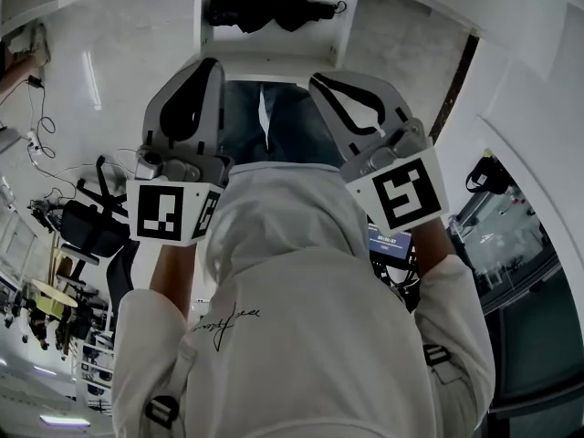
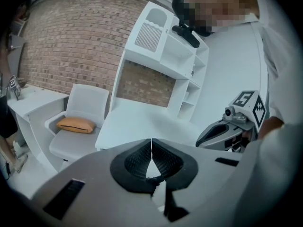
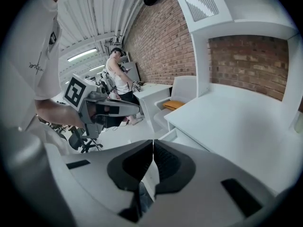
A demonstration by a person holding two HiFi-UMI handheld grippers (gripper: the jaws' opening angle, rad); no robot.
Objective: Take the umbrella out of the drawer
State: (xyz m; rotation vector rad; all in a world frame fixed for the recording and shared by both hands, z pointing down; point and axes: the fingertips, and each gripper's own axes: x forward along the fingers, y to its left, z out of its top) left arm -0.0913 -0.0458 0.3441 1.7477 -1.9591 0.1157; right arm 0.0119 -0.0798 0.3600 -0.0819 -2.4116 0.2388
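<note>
Head view showing black folded umbrella lying inside pulled-out white drawer, at picture top. Left gripper hovering near drawer front, jaws pressing together, gripping nothing. Right gripper hovering beside it, jaws also meeting tip to tip, empty. Both sitting apart from umbrella.

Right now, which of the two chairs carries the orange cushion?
The white armchair beside the desk; the orange cushion lies on its seat. The black office chair shows none.
</note>
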